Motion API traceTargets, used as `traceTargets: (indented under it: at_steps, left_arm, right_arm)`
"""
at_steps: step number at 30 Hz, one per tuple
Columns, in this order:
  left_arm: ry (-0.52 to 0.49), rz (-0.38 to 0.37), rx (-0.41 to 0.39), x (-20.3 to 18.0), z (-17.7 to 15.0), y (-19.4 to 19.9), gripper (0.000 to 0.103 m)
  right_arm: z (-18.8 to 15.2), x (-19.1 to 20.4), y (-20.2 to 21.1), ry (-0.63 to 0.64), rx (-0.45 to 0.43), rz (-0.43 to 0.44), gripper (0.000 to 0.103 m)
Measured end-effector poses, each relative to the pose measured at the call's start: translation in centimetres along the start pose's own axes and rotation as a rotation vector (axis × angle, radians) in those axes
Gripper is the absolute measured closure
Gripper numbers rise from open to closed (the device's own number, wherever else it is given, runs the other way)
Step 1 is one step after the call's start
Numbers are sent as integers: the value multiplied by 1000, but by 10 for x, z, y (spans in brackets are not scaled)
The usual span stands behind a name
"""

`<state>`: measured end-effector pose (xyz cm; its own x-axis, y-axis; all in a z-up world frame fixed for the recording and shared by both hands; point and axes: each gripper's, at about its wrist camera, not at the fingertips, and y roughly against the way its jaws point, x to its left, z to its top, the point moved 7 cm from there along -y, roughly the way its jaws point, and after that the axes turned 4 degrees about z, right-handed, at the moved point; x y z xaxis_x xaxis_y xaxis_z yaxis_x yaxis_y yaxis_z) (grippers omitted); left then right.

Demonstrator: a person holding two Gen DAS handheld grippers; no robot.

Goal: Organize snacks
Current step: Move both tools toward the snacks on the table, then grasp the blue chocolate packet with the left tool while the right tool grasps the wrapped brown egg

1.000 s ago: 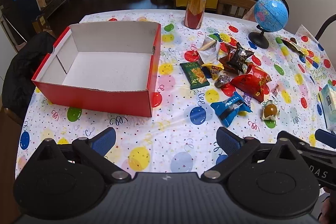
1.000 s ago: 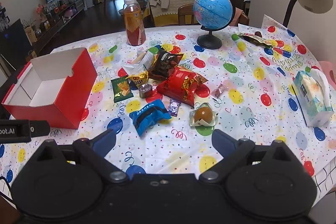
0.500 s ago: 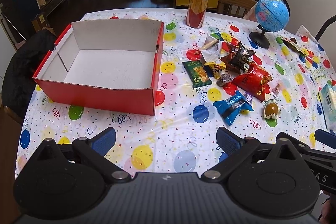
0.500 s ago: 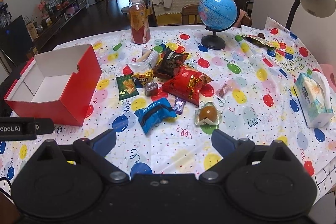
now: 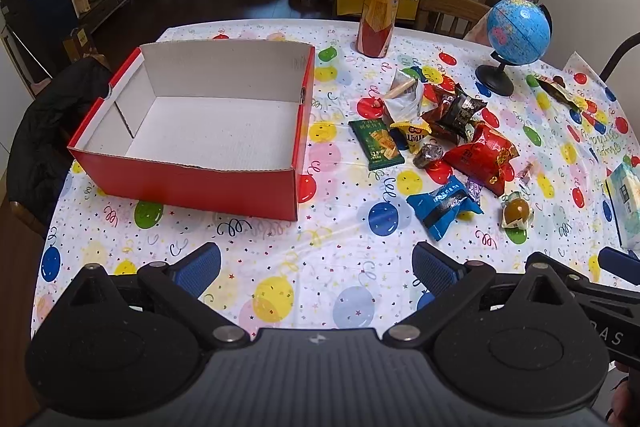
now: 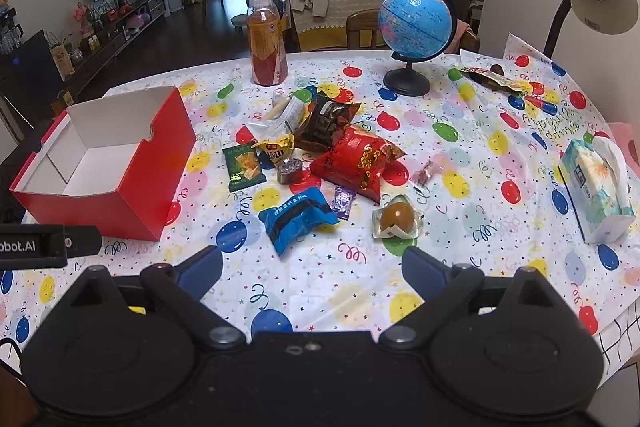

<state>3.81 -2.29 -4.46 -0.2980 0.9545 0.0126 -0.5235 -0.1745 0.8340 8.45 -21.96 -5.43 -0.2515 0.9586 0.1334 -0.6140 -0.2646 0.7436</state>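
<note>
An empty red box [image 5: 208,183] [image 6: 132,187] with a white inside stands on the left of the table. A heap of snacks lies to its right: a blue packet [image 5: 442,205] [image 6: 298,221], a red bag [image 5: 482,157] [image 6: 354,161], a green packet [image 5: 378,143] [image 6: 243,167], a dark brown bag [image 6: 326,123], a wrapped egg [image 6: 396,219] and small candies. My left gripper [image 5: 316,265] is open and empty over the near table edge. My right gripper [image 6: 312,267] is open and empty, just short of the blue packet.
A juice bottle [image 6: 266,43] and a globe [image 6: 414,35] stand at the back. A tissue pack [image 6: 598,195] lies at the right, a desk lamp [image 6: 600,3] beyond it. Another snack wrapper [image 6: 490,79] lies at the far right. A dark jacket hangs on a chair [image 5: 44,131] on the left.
Both grippers have drawn back and risen a little, so the box and snacks sit farther off in both views. Nothing on the table has moved.
</note>
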Motion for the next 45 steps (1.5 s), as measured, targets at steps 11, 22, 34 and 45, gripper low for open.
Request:
traceTargets:
  at_steps: [11,22,34,45]
  left_arm:
    - [6,8,-21,-1,3,7,0]
    - [5,13,-35,-5,5,12,0]
    - [7,48,-58,-12,6,20,0]
    - [-46,51,-64,-30,27,5,0]
  right_arm:
    - [4,0,5,11,-22,11,8]
    - [9,-4,10,9,-44,17,8]
    - [13,-13,10,5,-62,45,7]
    - [21,-35,-5,-49,-66,46,11]
